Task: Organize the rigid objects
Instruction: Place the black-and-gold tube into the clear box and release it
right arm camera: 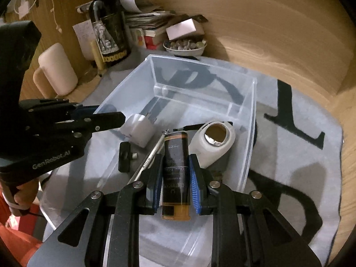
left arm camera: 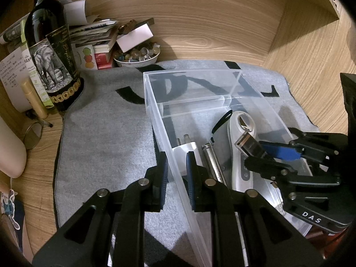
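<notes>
A clear plastic bin [left arm camera: 155, 115] [right arm camera: 250, 120] sits on a grey mat. In it lie a white plug adapter [left arm camera: 185, 155] [right arm camera: 139, 131], a metal pen-like tool [left arm camera: 211, 162] [right arm camera: 153, 153] and a white handheld device [left arm camera: 241, 146] [right arm camera: 213, 141]. My left gripper [left arm camera: 176, 169] is shut on the bin's left wall, one pad on each side; it shows in the right wrist view [right arm camera: 106, 115]. My right gripper [right arm camera: 175, 173] is shut on a black and amber box [right arm camera: 175, 173] and holds it over the bin; it shows in the left wrist view [left arm camera: 264, 153].
A dark wine bottle [left arm camera: 52, 44] [right arm camera: 109, 26], a stack of papers and books [left arm camera: 93, 35] and a bowl of small stones [left arm camera: 138, 55] [right arm camera: 184, 45] stand at the back left. A small black clip [right arm camera: 124, 158] lies in the bin. Wooden walls enclose the desk.
</notes>
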Action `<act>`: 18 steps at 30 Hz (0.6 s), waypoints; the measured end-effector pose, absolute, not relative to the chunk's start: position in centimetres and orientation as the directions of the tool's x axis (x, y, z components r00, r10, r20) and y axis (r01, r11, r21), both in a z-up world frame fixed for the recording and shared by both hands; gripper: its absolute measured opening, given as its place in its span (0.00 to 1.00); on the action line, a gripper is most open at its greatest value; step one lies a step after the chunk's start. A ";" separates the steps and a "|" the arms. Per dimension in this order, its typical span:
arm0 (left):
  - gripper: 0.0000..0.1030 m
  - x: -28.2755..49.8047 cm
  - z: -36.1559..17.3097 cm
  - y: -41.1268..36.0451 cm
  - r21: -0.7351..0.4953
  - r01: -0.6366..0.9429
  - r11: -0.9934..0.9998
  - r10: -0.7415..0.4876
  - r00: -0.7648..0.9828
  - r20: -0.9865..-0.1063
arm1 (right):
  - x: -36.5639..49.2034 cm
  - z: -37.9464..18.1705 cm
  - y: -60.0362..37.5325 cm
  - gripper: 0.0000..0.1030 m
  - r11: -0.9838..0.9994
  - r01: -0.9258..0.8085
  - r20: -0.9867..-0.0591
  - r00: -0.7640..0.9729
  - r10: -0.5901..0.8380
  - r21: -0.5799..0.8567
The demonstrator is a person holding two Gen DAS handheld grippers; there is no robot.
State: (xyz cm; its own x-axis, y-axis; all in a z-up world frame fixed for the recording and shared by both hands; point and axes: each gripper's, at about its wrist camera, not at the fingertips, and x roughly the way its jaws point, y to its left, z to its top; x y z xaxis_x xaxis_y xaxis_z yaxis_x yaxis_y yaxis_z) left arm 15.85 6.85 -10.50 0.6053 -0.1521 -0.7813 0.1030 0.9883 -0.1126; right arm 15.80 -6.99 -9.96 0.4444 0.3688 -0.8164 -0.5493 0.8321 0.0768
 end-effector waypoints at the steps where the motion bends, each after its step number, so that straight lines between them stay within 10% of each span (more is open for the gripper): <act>1: 0.15 15.9 -10.5 6.8 -0.113 0.103 0.988 -0.152 0.605 -0.781 | 15.8 -10.0 -6.9 0.20 0.831 -0.550 -0.818 0.441 0.369 0.078; 10: 0.15 15.9 -10.5 6.8 -0.113 0.103 0.988 -0.152 0.605 -0.781 | 15.9 -9.8 -7.3 0.21 0.841 -0.537 -0.817 0.452 0.358 0.071; 18: 0.15 15.9 -10.5 6.8 -0.113 0.102 0.988 -0.152 0.605 -0.782 | 14.9 -7.6 -9.6 0.45 0.871 -0.489 -0.757 0.550 0.353 0.050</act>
